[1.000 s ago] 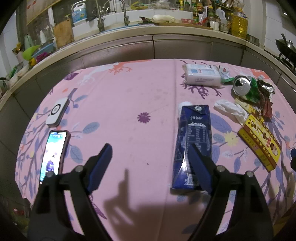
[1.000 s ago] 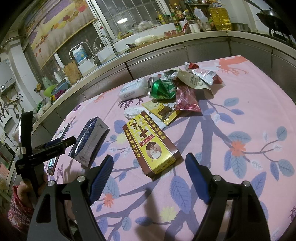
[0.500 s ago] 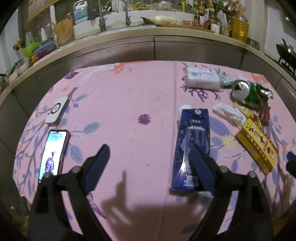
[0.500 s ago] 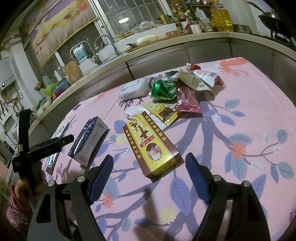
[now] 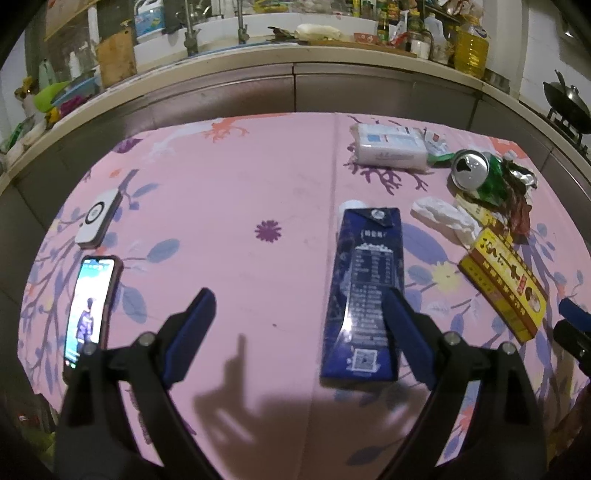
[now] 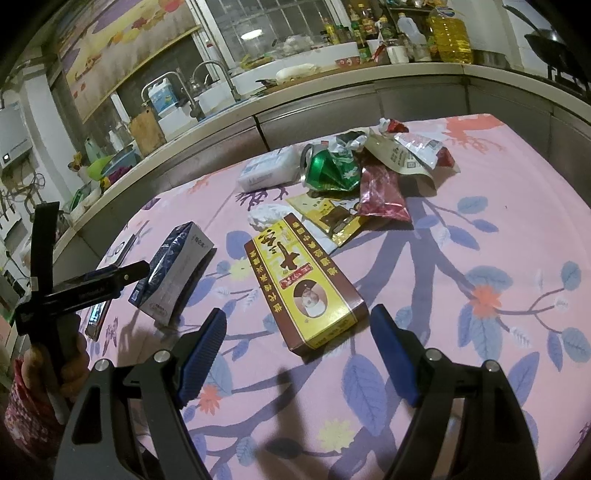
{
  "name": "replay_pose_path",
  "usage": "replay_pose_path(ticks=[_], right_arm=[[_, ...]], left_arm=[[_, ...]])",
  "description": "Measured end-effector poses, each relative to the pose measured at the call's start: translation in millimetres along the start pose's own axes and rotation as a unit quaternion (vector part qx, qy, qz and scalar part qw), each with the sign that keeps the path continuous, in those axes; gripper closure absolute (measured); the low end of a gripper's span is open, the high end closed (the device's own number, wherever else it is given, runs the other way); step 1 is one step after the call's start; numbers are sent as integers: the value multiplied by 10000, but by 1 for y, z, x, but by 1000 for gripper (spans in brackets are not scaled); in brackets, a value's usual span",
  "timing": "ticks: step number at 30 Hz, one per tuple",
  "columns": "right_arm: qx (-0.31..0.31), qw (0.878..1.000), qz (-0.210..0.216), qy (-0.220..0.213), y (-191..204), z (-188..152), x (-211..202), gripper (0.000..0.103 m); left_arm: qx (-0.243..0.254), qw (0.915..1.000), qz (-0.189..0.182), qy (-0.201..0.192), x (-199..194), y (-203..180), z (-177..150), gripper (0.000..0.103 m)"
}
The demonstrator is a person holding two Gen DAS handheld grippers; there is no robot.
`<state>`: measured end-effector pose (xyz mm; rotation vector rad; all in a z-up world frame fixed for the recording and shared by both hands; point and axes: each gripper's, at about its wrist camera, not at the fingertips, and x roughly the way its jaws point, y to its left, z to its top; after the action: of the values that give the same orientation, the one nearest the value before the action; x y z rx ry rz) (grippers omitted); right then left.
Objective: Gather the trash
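Note:
A dark blue milk carton (image 5: 365, 288) lies flat on the pink floral tablecloth; it also shows in the right wrist view (image 6: 173, 273). My left gripper (image 5: 299, 310) is open and empty, held above the table, its right finger over the carton's near end. A yellow box (image 6: 303, 288) lies in front of my right gripper (image 6: 299, 325), which is open and empty. Behind it lie a crushed green can (image 6: 328, 170), foil wrappers (image 6: 380, 188), a crumpled tissue (image 5: 443, 218) and a white tissue pack (image 5: 388, 149).
A phone (image 5: 88, 306) with a lit screen and a white round-marked device (image 5: 98, 218) lie at the table's left. A kitchen counter with a sink (image 5: 221, 33), bottles and a wok (image 5: 569, 99) runs behind the table. The left gripper (image 6: 88, 284) shows in the right wrist view.
My left gripper has drawn back and up a little, so more of the table shows. My right gripper has hardly moved. Both stay open.

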<state>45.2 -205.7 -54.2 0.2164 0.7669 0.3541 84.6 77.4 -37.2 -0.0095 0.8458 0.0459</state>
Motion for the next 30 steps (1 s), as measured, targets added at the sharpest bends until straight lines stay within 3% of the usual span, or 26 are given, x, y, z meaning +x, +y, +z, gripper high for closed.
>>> replay_pose_path(ticks=[3, 8, 16, 30], right_arm=[[49, 10000, -12, -10, -1, 0, 0, 26], [115, 9999, -23, -36, -3, 2, -2, 26], [80, 9999, -27, -74, 0, 3, -3, 26], [96, 9999, -55, -97, -2, 3, -5, 26]], left_arm=[[-251, 9994, -179, -151, -7, 5, 0, 6], [-528, 9979, -210, -307, -14, 12, 3, 6], [77, 9972, 359, -644, -18, 4, 2, 6], [387, 9981, 360, -301, -11, -7, 4, 6]])
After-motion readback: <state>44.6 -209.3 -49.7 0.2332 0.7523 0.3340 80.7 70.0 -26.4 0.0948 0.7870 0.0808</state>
